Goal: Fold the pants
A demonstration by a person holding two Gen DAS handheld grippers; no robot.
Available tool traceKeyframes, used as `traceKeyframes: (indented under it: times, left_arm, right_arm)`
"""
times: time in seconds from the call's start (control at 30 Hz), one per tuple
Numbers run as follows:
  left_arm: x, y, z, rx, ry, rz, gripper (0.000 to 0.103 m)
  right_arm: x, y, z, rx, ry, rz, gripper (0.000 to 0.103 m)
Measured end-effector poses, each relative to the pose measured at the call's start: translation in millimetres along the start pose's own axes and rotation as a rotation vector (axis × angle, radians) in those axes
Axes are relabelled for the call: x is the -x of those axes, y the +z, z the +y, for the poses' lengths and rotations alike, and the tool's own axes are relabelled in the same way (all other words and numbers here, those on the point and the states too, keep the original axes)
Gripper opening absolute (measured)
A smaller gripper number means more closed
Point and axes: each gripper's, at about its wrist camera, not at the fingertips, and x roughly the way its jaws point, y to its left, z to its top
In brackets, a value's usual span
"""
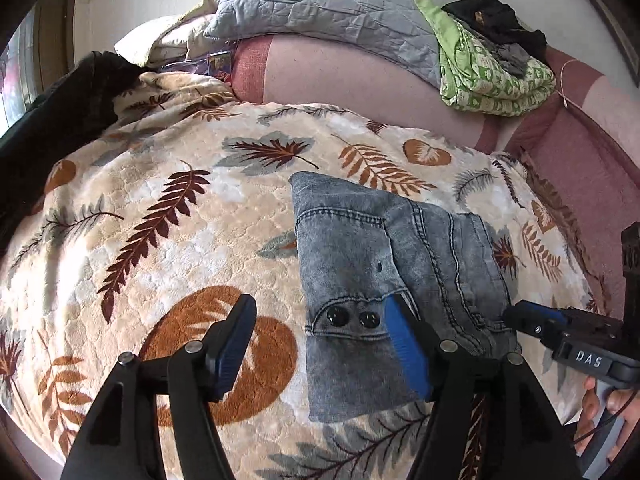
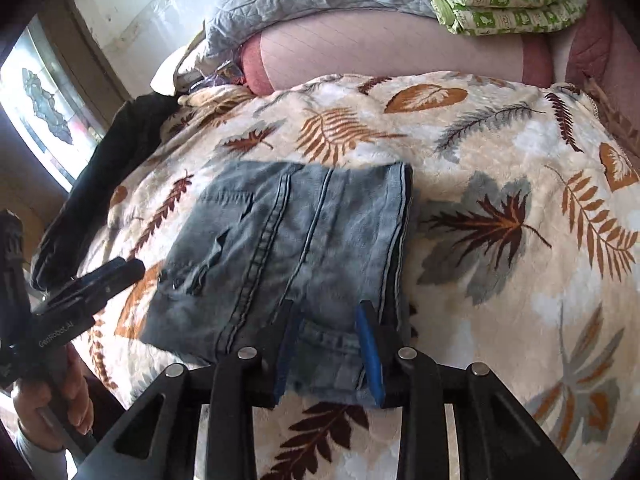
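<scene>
the pants point(image 1: 384, 280) lie folded on the blanket point(image 1: 160, 240): soft, thick denim, best gripped at the near hem. left claw point(image 1: 320, 348) gapes; right claw point(image 2: 328, 352) straddles the hem, unclamped.

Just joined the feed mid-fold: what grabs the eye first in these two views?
The folded grey-blue denim pants lie in a compact rectangle on the cream plush blanket with brown and grey leaf prints. The right gripper straddles the pants' near edge, jaws apart, while the left gripper is open at their left side. Behind, a green patterned folded cloth sits on the pink bed.
</scene>
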Motion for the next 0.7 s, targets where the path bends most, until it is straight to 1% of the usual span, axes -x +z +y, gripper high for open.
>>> traceKeyframes:
  times: [0.03, 0.07, 0.1, 0.13, 0.17, 0.2, 0.23, 0.27, 0.3, 0.37, 0.4, 0.43, 0.47, 0.5, 0.57, 0.63, 0.7]
  left_arm:
    - [-7, -6, -5, -0.023, 0.026, 0.021, 0.068]
    - [-17, -12, -10, -0.046, 0.054, 0.060, 0.068]
    - [-30, -19, -15, -0.064, 0.080, 0.110, 0.068]
    - [-34, -23, -15, -0.063, 0.101, 0.105, 0.068]
    - [-29, -24, -14, -0.054, 0.106, 0.072, 0.068]
    - [-23, -23, -14, -0.049, 0.108, 0.072, 0.068]
    - [-16, -20, -13, -0.043, 0.100, 0.078, 0.068]
    - [-7, -19, -13, -0.038, 0.087, 0.069, 0.068]
    - [5, -18, -14, -0.039, 0.080, 0.041, 0.068]
    - [29, -18, -17, -0.041, 0.093, -0.021, 0.069]
    - [39, -19, -18, -0.041, 0.093, -0.041, 0.070]
    - [48, -19, -21, -0.045, 0.084, -0.055, 0.074]
    - [55, -21, -23, -0.047, 0.080, -0.067, 0.076]
    - [63, -23, -25, -0.048, 0.081, -0.081, 0.076]
    - [76, -28, -29, -0.049, 0.085, -0.104, 0.077]
    - [86, -34, -33, -0.046, 0.085, -0.113, 0.080]
    - [94, -42, -35, -0.038, 0.085, -0.114, 0.081]
  right_arm:
    - [-11, -7, 3, 0.017, -0.029, 0.036, 0.036]
    - [-23, -14, 4, 0.034, -0.065, 0.073, 0.037]
    - [-32, -20, 7, 0.055, -0.103, 0.085, 0.037]
    - [-32, -21, 9, 0.074, -0.121, 0.070, 0.037]
    - [-29, -20, 10, 0.070, -0.124, 0.069, 0.038]
    - [-21, -19, 10, 0.047, -0.115, 0.069, 0.038]
    - [-9, -19, 9, 0.030, -0.096, 0.050, 0.038]
    - [5, -18, 10, 0.023, -0.089, 0.017, 0.041]
    - [19, -20, 13, 0.025, -0.097, -0.021, 0.045]
    - [49, -27, 18, 0.033, -0.111, -0.097, 0.075]
    - [64, -33, 20, 0.034, -0.107, -0.143, 0.077]
    - [77, -39, 23, 0.036, -0.103, -0.177, 0.078]
    - [86, -45, 26, 0.038, -0.106, -0.195, 0.080]
    - [94, -51, 29, 0.036, -0.116, -0.208, 0.082]
    - [105, -64, 33, 0.030, -0.133, -0.234, 0.091]
    - [110, -78, 38, 0.035, -0.168, -0.248, 0.095]
    - [114, -90, 40, 0.033, -0.186, -0.256, 0.095]
